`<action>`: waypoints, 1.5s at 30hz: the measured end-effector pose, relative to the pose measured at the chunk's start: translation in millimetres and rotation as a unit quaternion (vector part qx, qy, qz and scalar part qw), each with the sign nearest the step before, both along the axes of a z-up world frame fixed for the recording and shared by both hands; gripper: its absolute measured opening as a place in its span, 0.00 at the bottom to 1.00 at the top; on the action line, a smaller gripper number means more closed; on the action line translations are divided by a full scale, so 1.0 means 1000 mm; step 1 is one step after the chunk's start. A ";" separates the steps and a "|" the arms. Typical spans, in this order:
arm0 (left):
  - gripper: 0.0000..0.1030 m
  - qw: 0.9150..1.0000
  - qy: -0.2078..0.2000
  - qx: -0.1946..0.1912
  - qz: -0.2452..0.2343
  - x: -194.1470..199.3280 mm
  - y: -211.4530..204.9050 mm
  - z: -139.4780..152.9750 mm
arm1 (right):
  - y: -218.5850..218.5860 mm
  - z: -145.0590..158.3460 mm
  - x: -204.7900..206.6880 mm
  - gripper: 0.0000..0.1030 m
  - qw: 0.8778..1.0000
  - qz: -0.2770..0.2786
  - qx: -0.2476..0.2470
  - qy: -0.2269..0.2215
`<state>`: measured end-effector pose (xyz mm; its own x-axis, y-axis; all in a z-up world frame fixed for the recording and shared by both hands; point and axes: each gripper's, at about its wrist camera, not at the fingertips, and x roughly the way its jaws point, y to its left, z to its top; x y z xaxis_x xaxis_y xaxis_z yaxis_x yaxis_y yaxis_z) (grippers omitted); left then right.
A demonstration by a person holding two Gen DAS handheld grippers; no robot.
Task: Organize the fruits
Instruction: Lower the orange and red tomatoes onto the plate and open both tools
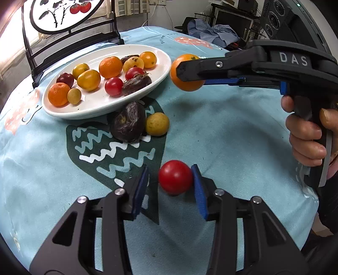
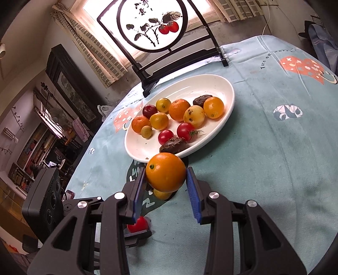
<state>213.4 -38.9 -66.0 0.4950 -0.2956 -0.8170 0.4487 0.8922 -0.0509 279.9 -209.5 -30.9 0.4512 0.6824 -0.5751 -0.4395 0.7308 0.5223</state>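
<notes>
Left wrist view: the worktop is covered by a pale blue cloth printed with a dark green shape crossed by white zigzags and with coral patches. The left hand-held gripper is low over the cloth, its blue pads spread, with a red tomato lying between them; the right pad touches it and the left pad stands clear. Farther off sits a white oval plate loaded with oranges, yellow fruits, red tomatoes and dark wrinkled fruits. Just in front of the plate a dark passion fruit and a yellow fruit lie on the cloth side by side. The right hand-held gripper reaches in from the right, held by a hand, and pinches an orange in the air beside the plate's rim. Behind the plate stands a black-framed round screen painted with red fruits, and clutter and blue clothes fill the far room.

Right wrist view: the right hand-held gripper clamps the orange above the cloth, just short of the plate. The yellow fruit peeks out beneath it, and the tomato shows lower left. The screen stands before a bright window, with shelves and dark furniture to the left.
</notes>
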 end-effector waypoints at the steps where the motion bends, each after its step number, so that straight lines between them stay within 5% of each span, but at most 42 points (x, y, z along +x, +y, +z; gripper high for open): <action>1: 0.34 1.000 0.001 -0.002 -0.003 -0.002 -0.001 0.000 | 0.000 0.000 0.000 0.37 1.000 0.000 0.000 0.000; 11: 0.30 1.000 -0.002 -0.006 -0.006 -0.004 -0.003 0.003 | 0.001 -0.001 -0.001 0.37 1.000 0.002 -0.005 -0.003; 15: 0.30 0.999 -0.011 -0.045 0.000 -0.002 0.010 0.015 | 0.002 -0.001 -0.001 0.37 1.000 0.008 0.000 -0.005; 26: 0.29 0.988 -0.055 -0.114 0.083 0.014 0.054 0.044 | 0.013 0.008 -0.009 0.37 0.998 0.030 -0.005 -0.047; 30: 0.29 0.978 -0.084 -0.139 0.132 0.030 0.064 0.058 | 0.013 0.017 -0.006 0.37 0.997 0.005 0.008 -0.081; 36: 0.29 0.966 -0.132 -0.114 0.191 0.069 0.065 0.073 | 0.026 0.026 0.019 0.37 0.989 -0.049 -0.019 -0.135; 41: 0.30 0.963 -0.121 -0.095 0.221 0.104 0.073 0.067 | 0.043 0.017 0.057 0.38 0.986 -0.066 -0.061 -0.142; 42: 0.32 0.963 -0.120 -0.092 0.225 0.107 0.075 0.065 | 0.044 0.015 0.062 0.38 0.986 -0.063 -0.063 -0.138; 44: 0.78 0.957 -0.136 -0.080 0.245 0.103 0.079 0.067 | 0.046 0.012 0.068 0.42 0.988 -0.061 -0.068 -0.123; 45: 0.81 0.950 -0.155 -0.079 0.258 0.098 0.082 0.070 | 0.045 0.013 0.067 0.42 0.989 -0.058 -0.066 -0.121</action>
